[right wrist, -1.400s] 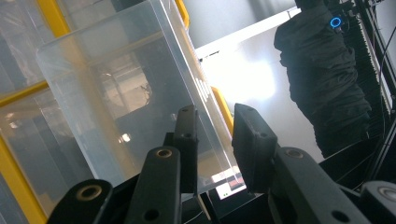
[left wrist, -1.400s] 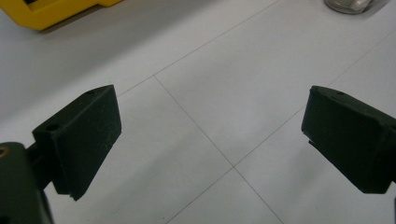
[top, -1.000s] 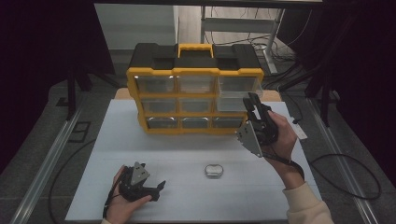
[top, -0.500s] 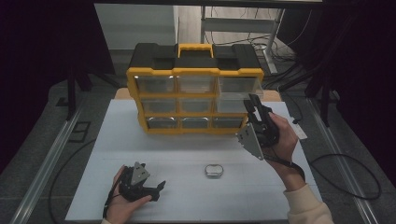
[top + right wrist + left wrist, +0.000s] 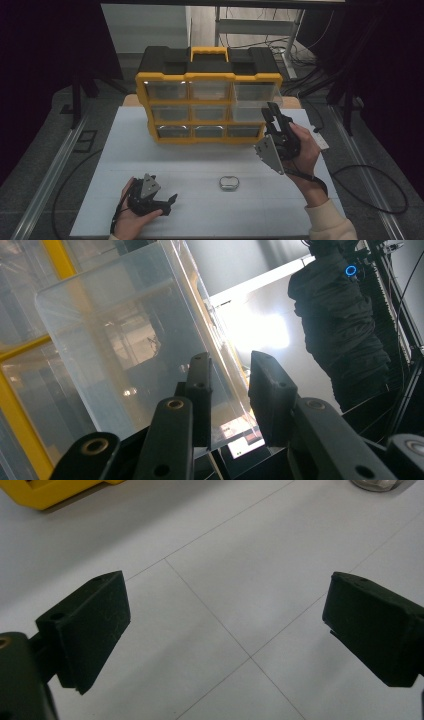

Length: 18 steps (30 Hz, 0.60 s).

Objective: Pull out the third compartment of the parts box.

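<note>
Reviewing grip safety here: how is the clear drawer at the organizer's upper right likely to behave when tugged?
The clear drawer looks like thin, glossy plastic, so probably light, stiff and slippery. It sticks out of the yellow organizer, so it may tip once freed. The right gripper straddles its wall.

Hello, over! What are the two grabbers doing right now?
Right gripper at pulled-out top right drawer, jaws astride its wall. Left gripper open, low over table. Nothing blocking.
</note>
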Available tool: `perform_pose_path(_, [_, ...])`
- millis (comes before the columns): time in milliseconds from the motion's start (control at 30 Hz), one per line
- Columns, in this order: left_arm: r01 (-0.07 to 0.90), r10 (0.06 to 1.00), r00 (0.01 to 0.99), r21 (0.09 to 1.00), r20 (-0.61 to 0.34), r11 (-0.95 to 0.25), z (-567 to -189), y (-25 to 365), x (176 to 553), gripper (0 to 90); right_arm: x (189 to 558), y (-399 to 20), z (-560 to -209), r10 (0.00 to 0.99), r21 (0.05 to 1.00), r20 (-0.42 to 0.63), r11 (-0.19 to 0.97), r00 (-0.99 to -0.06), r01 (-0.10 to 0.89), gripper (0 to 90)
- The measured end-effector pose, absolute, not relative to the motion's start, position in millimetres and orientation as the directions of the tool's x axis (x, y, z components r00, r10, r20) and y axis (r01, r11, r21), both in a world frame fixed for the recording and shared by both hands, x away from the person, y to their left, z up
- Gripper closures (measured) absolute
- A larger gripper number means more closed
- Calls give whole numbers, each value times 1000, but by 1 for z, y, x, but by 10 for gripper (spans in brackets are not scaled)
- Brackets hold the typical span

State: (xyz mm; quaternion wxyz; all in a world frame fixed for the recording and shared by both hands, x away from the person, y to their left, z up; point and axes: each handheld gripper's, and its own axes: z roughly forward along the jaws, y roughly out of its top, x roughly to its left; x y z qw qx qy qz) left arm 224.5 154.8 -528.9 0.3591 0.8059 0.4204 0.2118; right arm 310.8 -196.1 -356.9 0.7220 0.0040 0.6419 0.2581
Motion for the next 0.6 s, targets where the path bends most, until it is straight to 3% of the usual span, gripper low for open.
perform_pose_path(600, [528,832,553,756,40,-387,-529,155,225,59,307,-196,-359,376,332,-925,866,50,-375,713])
